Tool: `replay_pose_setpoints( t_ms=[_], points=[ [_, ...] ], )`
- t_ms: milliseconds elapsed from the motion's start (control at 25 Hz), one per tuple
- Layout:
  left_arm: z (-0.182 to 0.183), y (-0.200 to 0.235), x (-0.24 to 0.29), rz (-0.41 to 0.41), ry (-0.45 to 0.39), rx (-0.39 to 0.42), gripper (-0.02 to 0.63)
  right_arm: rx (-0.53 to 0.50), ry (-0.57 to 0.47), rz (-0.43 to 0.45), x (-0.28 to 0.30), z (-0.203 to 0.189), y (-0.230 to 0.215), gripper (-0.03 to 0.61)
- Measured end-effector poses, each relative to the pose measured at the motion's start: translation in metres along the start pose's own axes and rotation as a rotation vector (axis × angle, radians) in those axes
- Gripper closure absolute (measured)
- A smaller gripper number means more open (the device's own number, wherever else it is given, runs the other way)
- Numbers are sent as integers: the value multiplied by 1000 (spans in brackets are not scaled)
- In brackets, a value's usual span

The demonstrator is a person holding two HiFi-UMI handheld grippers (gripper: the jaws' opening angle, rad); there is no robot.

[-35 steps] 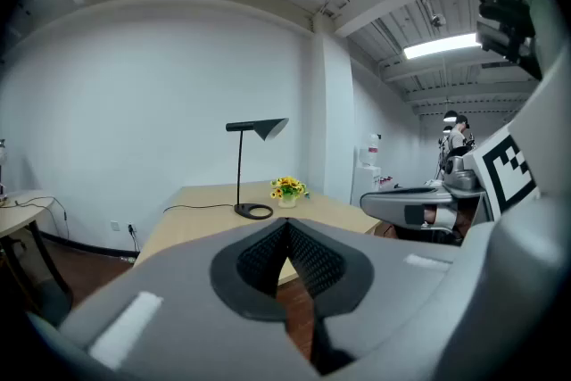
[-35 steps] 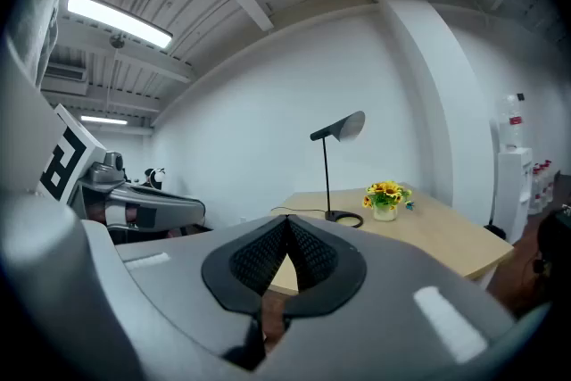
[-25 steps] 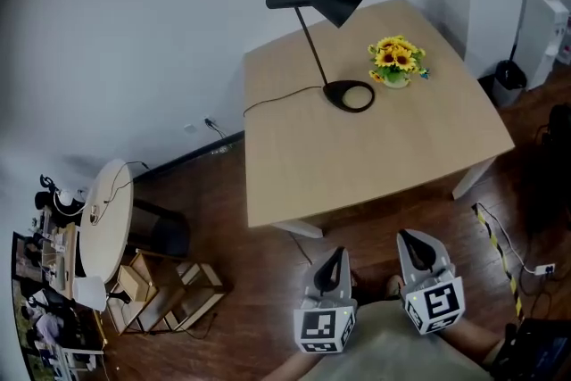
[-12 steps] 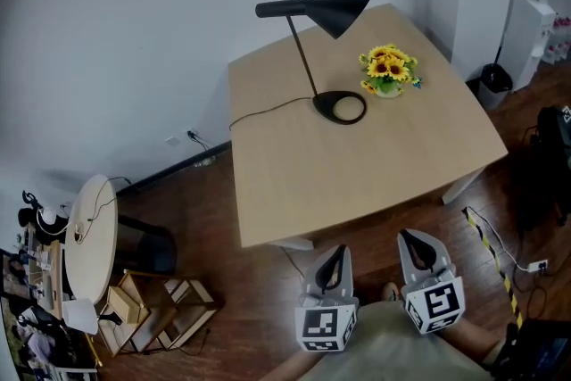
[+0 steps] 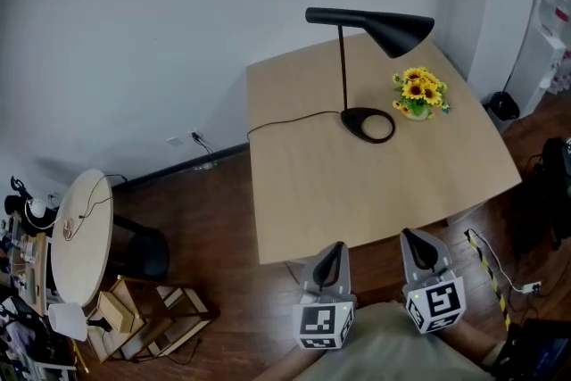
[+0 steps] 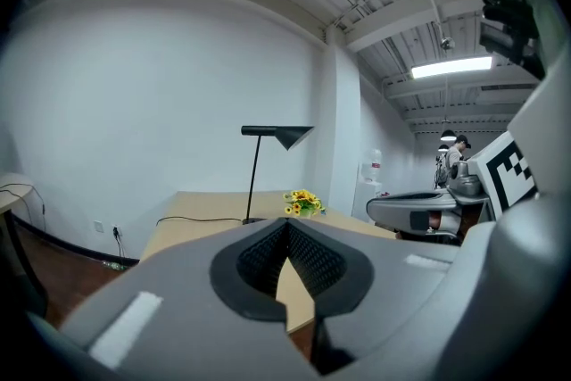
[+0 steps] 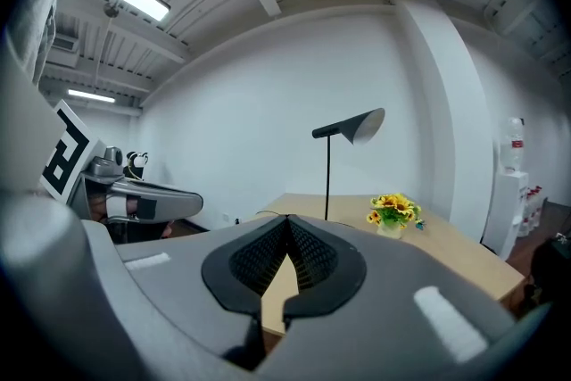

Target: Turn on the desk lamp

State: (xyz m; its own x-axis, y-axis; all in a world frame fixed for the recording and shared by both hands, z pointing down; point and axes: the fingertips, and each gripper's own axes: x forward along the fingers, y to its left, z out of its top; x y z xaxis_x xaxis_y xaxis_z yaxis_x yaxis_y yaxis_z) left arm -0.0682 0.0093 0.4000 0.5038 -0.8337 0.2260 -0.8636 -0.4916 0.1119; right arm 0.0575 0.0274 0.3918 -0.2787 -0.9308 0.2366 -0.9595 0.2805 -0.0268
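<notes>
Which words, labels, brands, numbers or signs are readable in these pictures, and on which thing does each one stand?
No text can be read anywhere.
Left tongs and right tongs: their cubes carry only black-and-white square patterns, no words.
Bottle by the far wall: any label is too small to read.
Desk lamp and flowers: no print shows.

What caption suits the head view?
Shut left gripper and shut right gripper near a wooden table with a black desk lamp and sunflowers.
</notes>
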Motion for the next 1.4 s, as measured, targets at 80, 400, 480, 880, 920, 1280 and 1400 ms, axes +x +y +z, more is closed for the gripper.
replay_pose_setpoints(
  t_ms=[80, 400, 480, 880, 920, 1280, 1400],
  points=[
    [1, 14, 1, 2, -8, -10, 615, -18, -2, 7, 11, 5, 11, 578],
    [-3, 57, -6, 33, -8, -50, 615, -32, 21, 10, 42, 9, 35, 578],
    [-7, 62, -3, 47, 3, -60, 615, -35, 19, 24, 50, 11, 36, 578],
    [-1, 102, 20, 170, 33, -35, 615, 8, 16, 113, 114, 13, 32, 578],
    [2, 104, 26, 174, 35, -34, 615, 9, 17, 119, 121, 15, 29, 578],
    [30, 94, 114, 125, 45, 22, 615, 13, 53, 132, 186, 12, -21, 578],
    [39, 91, 148, 111, 49, 50, 615, 5, 55, 124, 213, 12, -46, 578]
  ],
)
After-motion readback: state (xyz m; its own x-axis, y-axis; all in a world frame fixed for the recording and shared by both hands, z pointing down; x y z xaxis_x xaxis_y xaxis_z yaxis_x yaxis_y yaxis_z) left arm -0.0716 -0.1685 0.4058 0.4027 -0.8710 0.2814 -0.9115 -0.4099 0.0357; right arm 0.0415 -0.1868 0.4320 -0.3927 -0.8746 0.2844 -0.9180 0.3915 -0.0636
